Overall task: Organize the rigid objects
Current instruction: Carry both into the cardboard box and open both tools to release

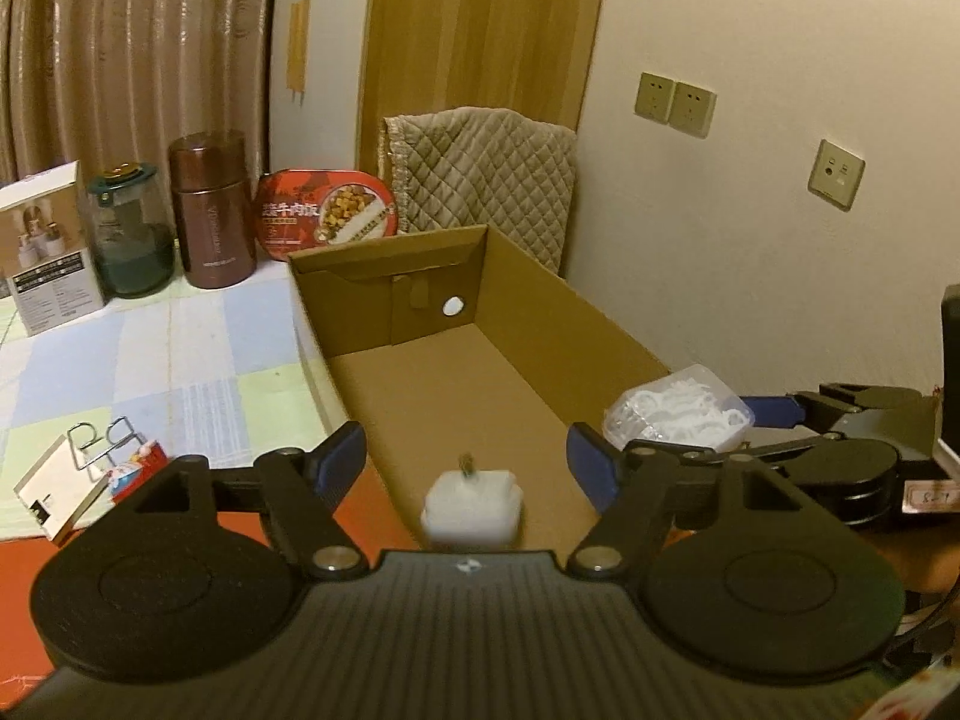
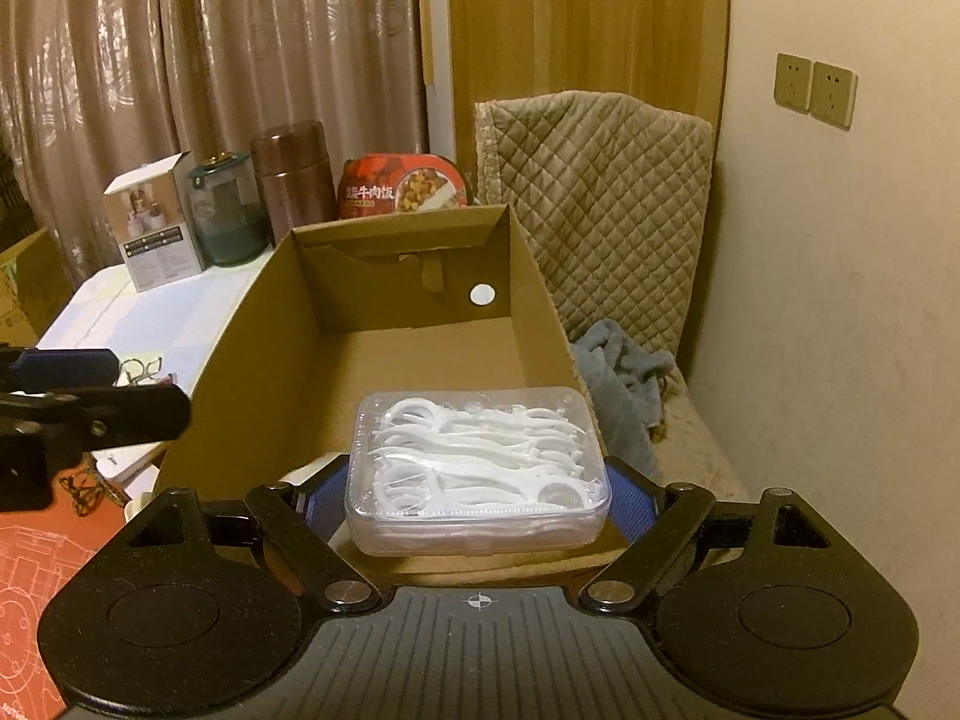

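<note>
An open cardboard box (image 1: pixel 540 300) (image 2: pixel 252 360) stands on the table. My left gripper (image 1: pixel 467 465) is open above the box's near end. A white plug adapter (image 1: pixel 471 507), blurred, is below and between its fingers, apart from both. My right gripper (image 2: pixel 480 501) is shut on a clear plastic case of white floss picks (image 2: pixel 477 471) and holds it over the box's near right edge. The case also shows in the left wrist view (image 1: pixel 681 414), with the right gripper behind it.
At the table's far side stand a white carton (image 1: pixel 45 252), a glass jar (image 1: pixel 129 234), a brown flask (image 1: pixel 213 210) and a red meal tin (image 1: pixel 327 213). A small white box with a metal clip (image 1: pixel 66 480) lies at the left. A quilted chair (image 2: pixel 600 210) stands at the right.
</note>
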Available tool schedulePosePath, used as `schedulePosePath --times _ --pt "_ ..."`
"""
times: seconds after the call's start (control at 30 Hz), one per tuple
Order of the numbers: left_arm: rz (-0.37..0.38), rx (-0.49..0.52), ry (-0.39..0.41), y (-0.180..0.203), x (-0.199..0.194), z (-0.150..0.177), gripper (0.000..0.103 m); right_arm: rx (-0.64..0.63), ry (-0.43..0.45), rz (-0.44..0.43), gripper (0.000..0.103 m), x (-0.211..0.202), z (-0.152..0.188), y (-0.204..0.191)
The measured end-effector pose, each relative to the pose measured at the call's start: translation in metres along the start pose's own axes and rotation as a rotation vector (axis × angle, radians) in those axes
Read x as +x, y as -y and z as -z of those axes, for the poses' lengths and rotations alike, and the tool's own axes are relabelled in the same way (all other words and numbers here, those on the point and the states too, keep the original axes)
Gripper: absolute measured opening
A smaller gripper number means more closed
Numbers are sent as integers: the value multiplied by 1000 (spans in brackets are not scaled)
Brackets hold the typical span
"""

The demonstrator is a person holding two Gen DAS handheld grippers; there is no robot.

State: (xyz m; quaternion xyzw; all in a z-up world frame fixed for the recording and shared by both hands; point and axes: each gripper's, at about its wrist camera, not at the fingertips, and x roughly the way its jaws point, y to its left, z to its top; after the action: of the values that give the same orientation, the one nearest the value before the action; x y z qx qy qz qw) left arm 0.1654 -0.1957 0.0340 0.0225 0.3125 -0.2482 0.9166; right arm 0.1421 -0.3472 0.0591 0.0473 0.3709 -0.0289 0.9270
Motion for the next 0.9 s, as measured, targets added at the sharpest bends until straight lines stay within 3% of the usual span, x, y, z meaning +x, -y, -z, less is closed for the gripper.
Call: schedulePosePath --times 0.57,0.9 --pt "-53 -63 12 -25 -35 6 70 31 12 -51 83 5 -5 -11" --pt "-105 -90 27 -44 -56 12 70 -1 23 -34 84 -6 -6 -28"
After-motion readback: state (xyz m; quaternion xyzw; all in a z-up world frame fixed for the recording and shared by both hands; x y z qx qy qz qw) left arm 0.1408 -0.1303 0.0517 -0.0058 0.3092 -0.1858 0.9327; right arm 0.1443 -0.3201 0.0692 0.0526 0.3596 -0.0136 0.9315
